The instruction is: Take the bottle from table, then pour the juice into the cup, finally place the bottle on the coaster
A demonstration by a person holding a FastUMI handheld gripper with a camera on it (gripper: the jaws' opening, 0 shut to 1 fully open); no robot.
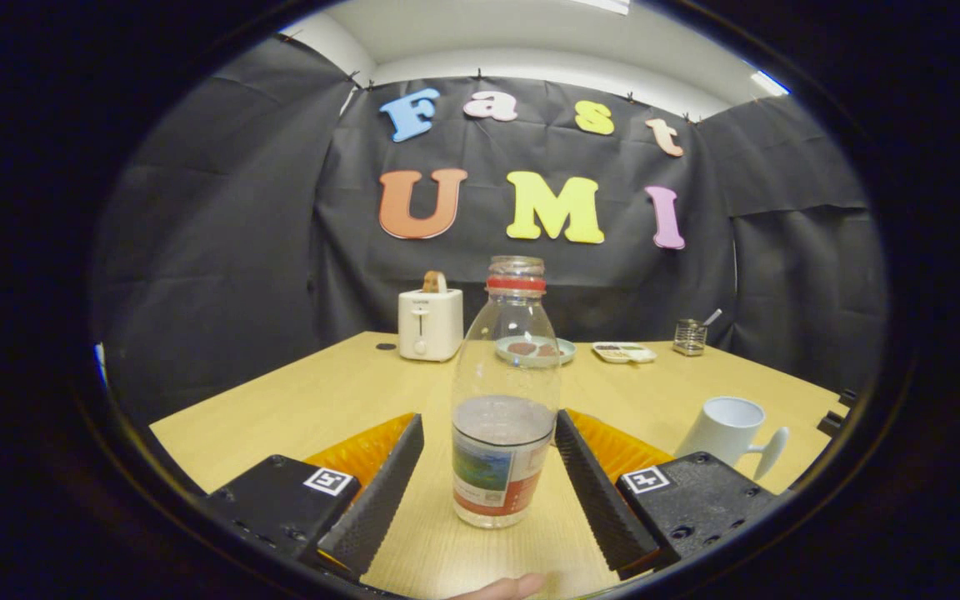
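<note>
Light wood-grain table (313,400), pale yellow, matte, running back to a black cloth wall (222,250) creased in hanging panels. Above the cloth, white ceiling and a strip light (767,82) at about 1 o'clock.

Gripper (488,433) jaws open wide, fingers either side of the bottle, gap showing on both sides, not touching it. Square black-and-white marker tags on top of both finger blocks.

Bottle (503,392) stands upright on the table between the fingers, dead ahead at 12 o'clock. Clear plastic, no cap, red ring at the neck, liquid filling roughly the lower third. Label wraps the lower body: blue-green picture over a red band, print too small to read.

Cup (726,429) white, with a handle, at about 2 o'clock just beyond the right finger, tilted, mouth facing up-left. Can't tell if anything is inside.

Far edge: white toaster (430,323) at 11 o'clock with a slice of bread sticking up; writing on its front unreadable. Plate (567,350) behind the bottle with dark round pieces. Small white tray (623,352) at 1 o'clock, then a glass (689,337) with a spoon in it.

A fingertip (509,587) shows at 6 o'clock, below the bottle.
</note>
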